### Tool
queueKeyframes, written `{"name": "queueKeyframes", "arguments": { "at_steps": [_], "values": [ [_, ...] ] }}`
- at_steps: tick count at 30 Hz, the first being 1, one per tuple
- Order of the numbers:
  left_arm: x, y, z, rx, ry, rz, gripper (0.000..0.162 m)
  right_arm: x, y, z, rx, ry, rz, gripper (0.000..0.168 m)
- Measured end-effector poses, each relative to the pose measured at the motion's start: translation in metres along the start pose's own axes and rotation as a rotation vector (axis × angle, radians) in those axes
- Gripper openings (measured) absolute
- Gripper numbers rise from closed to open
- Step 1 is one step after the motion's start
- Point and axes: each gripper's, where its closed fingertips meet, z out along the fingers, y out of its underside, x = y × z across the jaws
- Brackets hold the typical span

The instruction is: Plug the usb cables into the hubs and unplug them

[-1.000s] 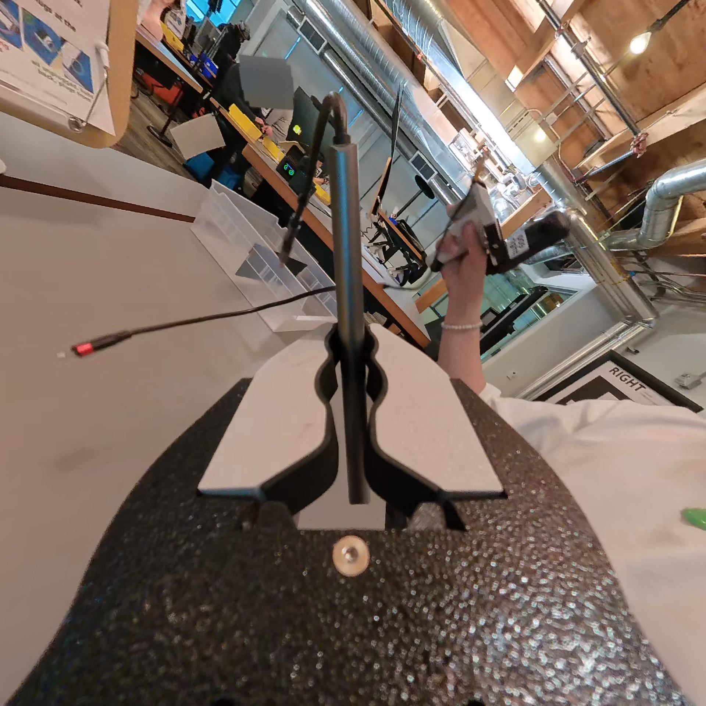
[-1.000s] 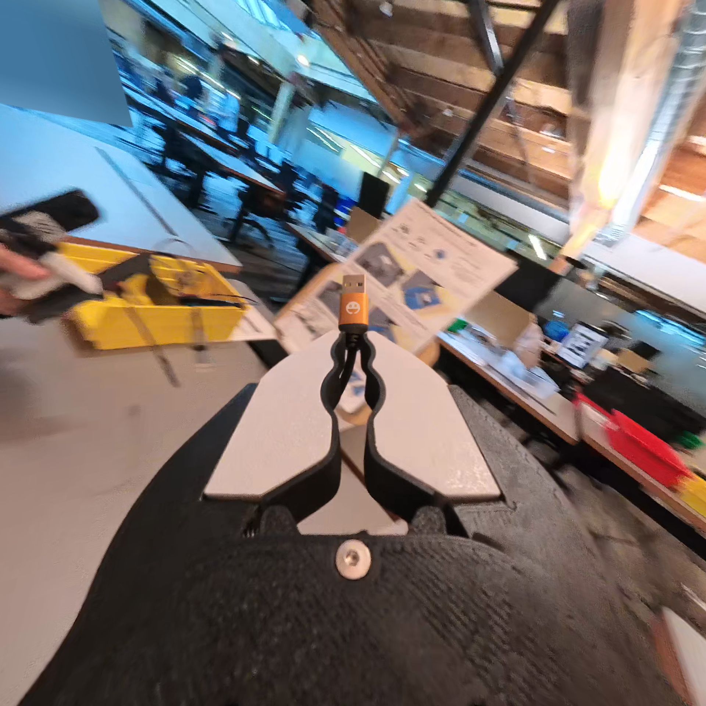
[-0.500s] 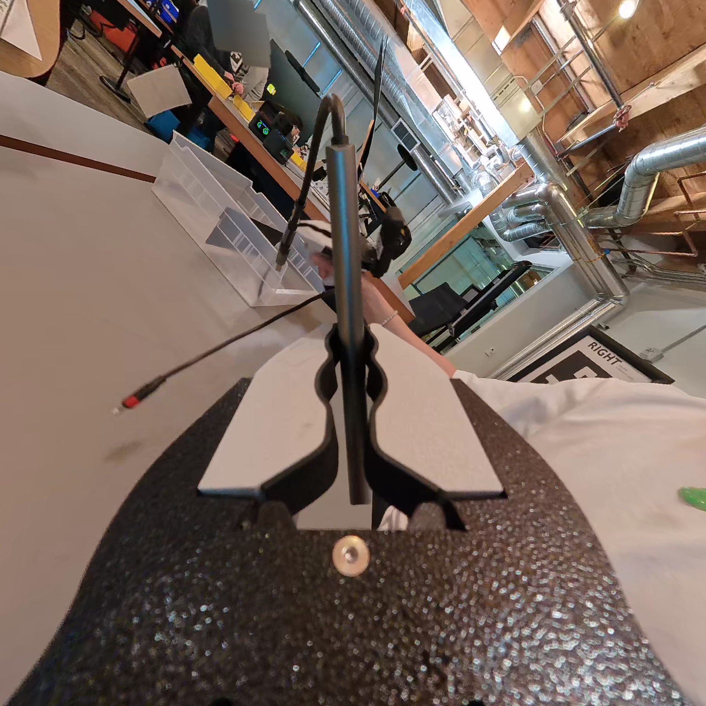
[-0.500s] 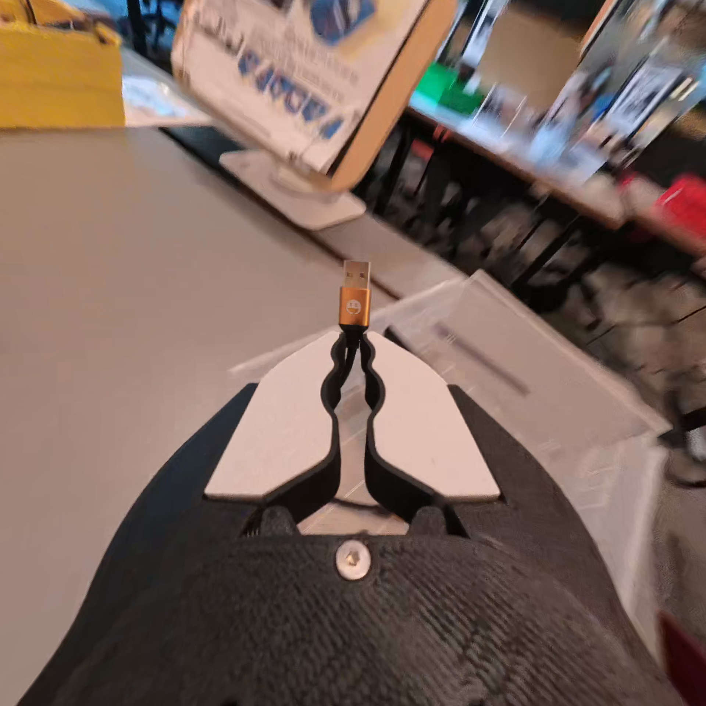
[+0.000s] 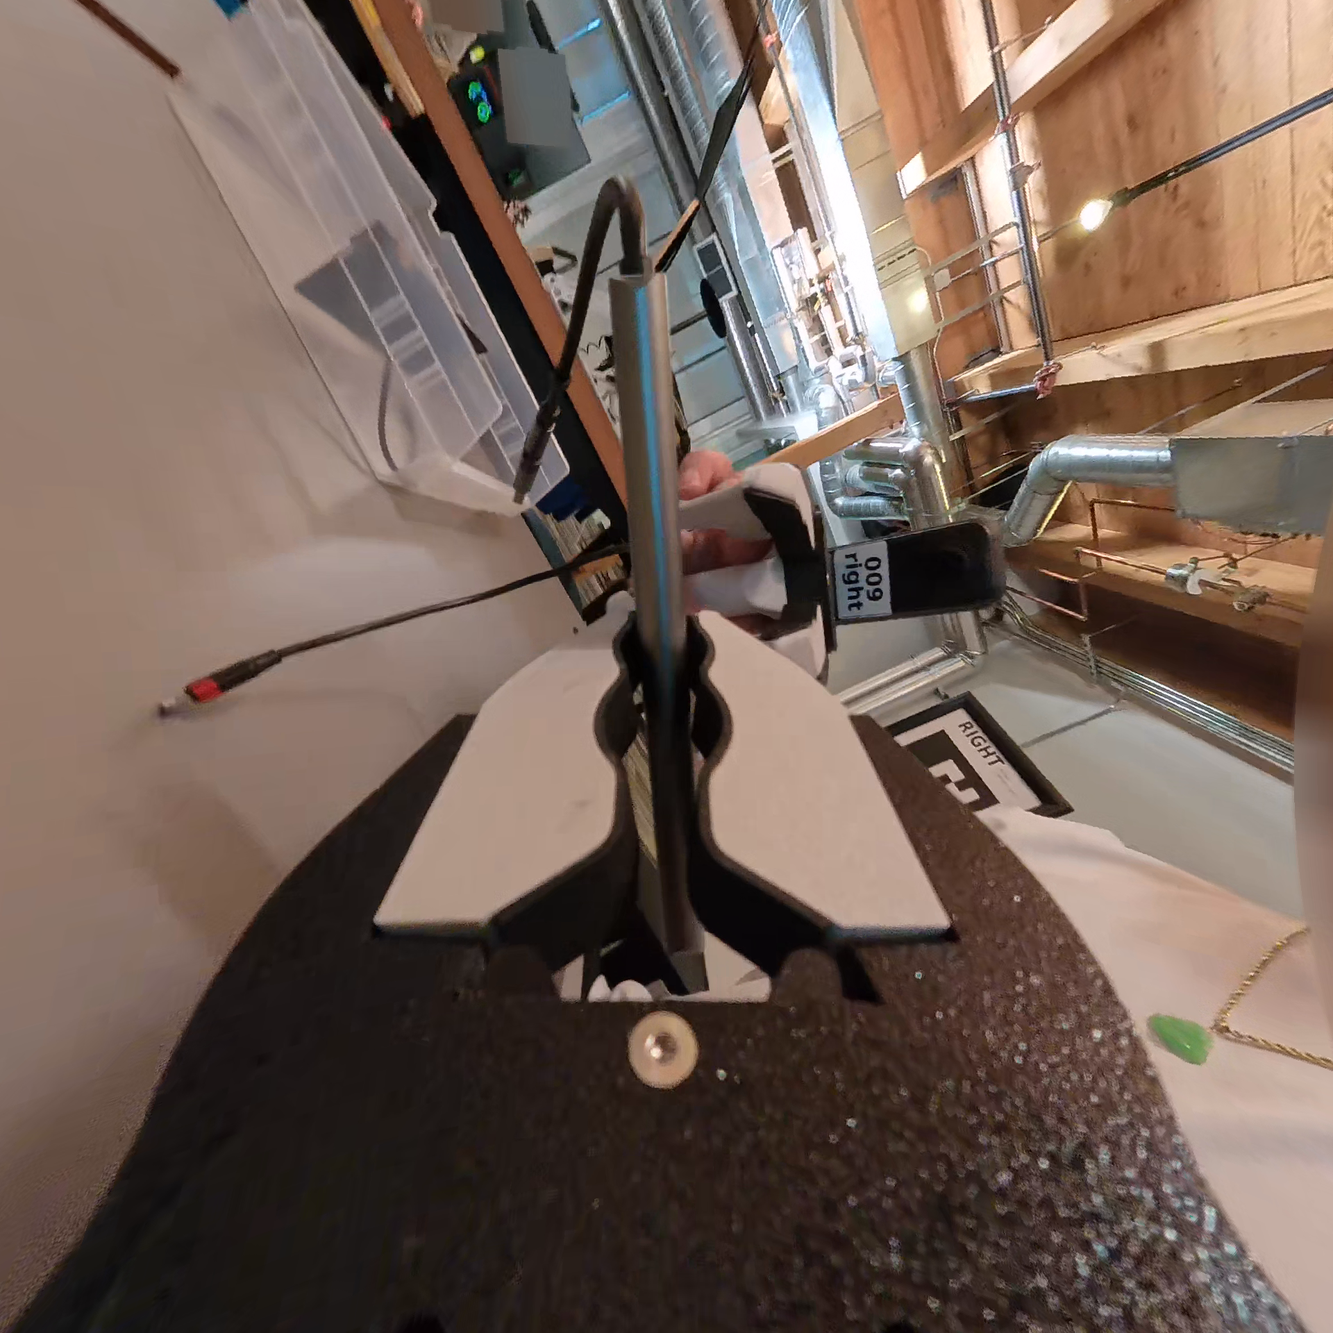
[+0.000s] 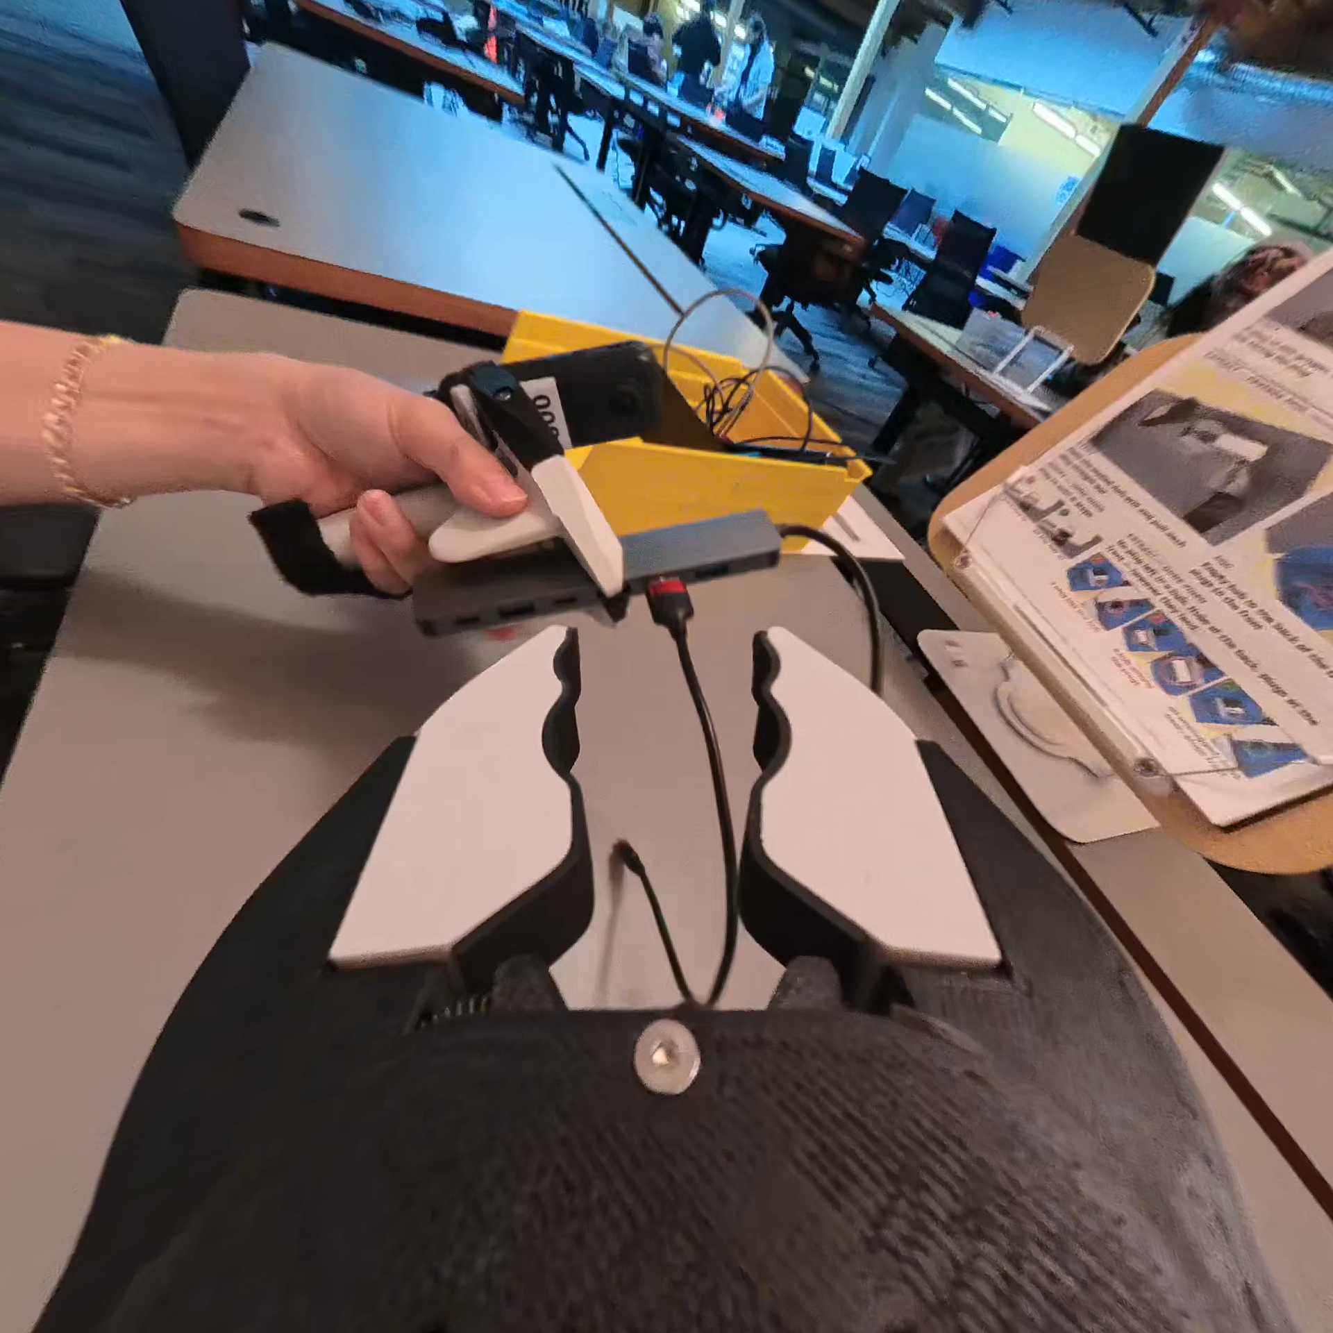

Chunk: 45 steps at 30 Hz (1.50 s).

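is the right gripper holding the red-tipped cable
No, the right gripper is open, and the red-tipped cable hangs untouched from the hub.

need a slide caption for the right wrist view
Open right gripper faces a grey hub clamped by the left gripper, a red-tipped cable plugged into it.

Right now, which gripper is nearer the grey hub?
Left. The left gripper is clamped on the hub; the right gripper hangs open just short of it.
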Motion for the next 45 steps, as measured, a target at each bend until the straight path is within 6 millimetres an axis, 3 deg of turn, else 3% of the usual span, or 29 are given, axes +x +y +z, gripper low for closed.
{"name": "queueKeyframes", "arguments": {
  "at_steps": [3, 6, 11, 25, 41, 45],
  "values": [
    [-0.003, 0.011, 0.01, -0.035, 0.013, -0.039, 0.01, -0.007, 0.022, 0.024, -0.09, -0.009, -0.019, 0.046],
    [-0.002, 0.019, 0.013, -0.067, 0.009, -0.034, 0.01, -0.01, 0.03, 0.032, -0.111, -0.018, -0.045, 0.034],
    [0.0, 0.023, 0.015, -0.083, 0.016, -0.033, 0.01, -0.01, 0.033, 0.031, -0.109, -0.019, -0.071, 0.016],
    [0.003, 0.021, 0.023, -0.05, 0.019, 0.016, 0.009, -0.007, 0.035, 0.018, -0.174, -0.037, -0.126, 0.015],
    [0.001, 0.004, 0.019, 0.124, -0.004, 0.056, 0.009, -0.004, 0.037, 0.019, -0.249, 0.099, -0.157, 0.014],
    [0.013, 0.018, 0.015, -0.04, 0.026, 0.154, 0.01, -0.016, 0.025, 0.015, -0.233, -0.018, -0.258, 0.014]
  ]
}}
